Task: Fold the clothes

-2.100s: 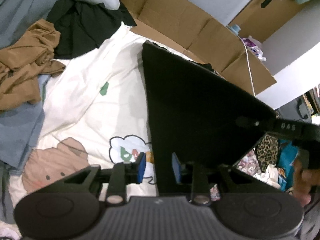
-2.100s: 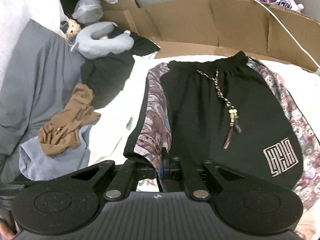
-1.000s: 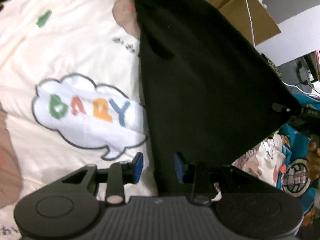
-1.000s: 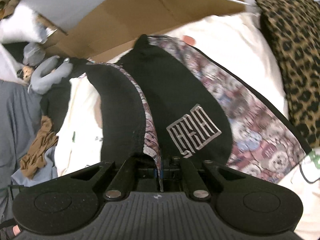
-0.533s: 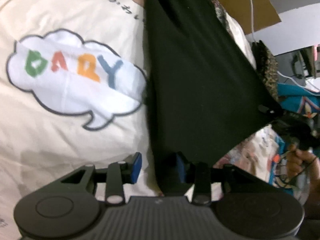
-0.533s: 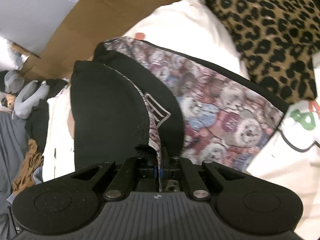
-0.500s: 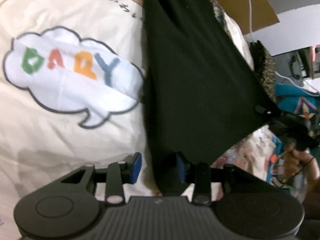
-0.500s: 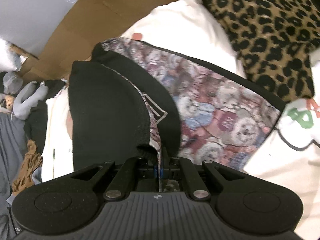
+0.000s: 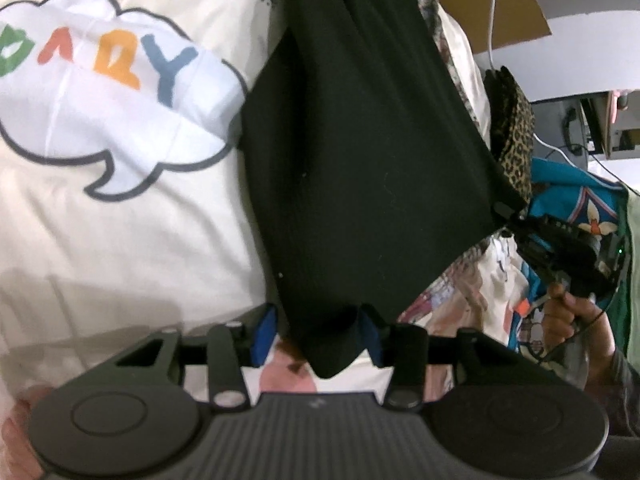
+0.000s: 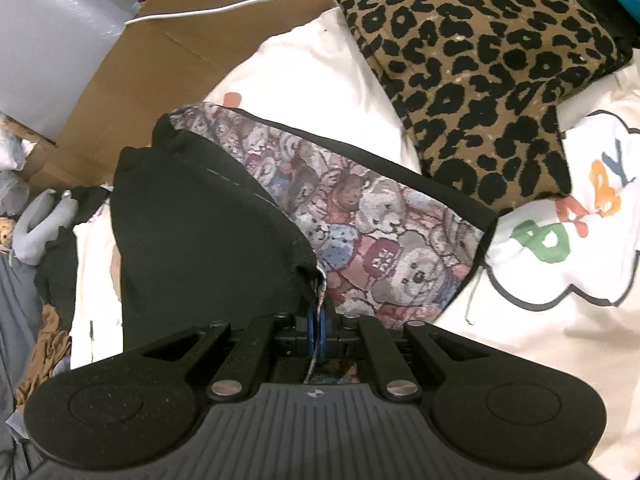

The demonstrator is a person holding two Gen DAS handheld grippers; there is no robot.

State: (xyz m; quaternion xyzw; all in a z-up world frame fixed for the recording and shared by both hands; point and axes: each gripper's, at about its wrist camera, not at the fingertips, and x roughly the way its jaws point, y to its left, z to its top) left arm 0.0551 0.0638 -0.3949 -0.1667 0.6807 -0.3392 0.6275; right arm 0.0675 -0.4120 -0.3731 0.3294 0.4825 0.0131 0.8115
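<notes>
Black shorts with teddy-bear print side panels folded lengthwise on the cream cartoon bedsheet, long axis running near to far, right gripper clamped on the near hem, left gripper jaws opening around a loose black corner, leopard-print cushion far right.

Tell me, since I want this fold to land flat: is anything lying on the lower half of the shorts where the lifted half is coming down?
Nothing visible does. The right gripper holds the shorts folded over, and the bear-print panel below lies bare. The leopard cushion sits beside it, off the shorts. What lies under the lifted flap is hidden.
</notes>
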